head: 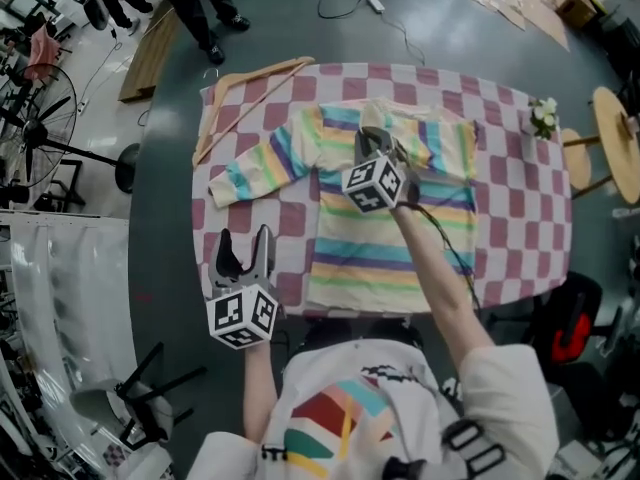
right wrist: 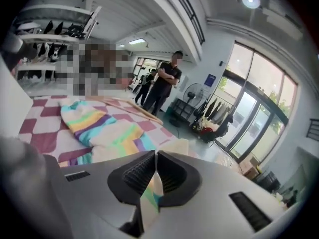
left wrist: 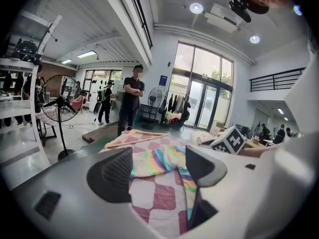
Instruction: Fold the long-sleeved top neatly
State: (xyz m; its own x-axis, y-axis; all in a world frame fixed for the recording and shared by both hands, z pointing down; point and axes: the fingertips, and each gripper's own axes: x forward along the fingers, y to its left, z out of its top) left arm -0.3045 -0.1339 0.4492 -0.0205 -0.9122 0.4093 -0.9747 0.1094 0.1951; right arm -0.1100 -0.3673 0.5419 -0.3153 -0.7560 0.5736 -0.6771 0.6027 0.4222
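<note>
Right claw [head: 372,140] clamped on striped top [head: 365,260] at chest; left claw [head: 246,253] apart, outstretched left sleeve [head: 255,168] lies straight ahead, nearer it

overhead and low views share top [head: 370,258]

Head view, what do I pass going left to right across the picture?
Fan → left claw, open → right claw, shut on the top → flowers → round stool.
</note>
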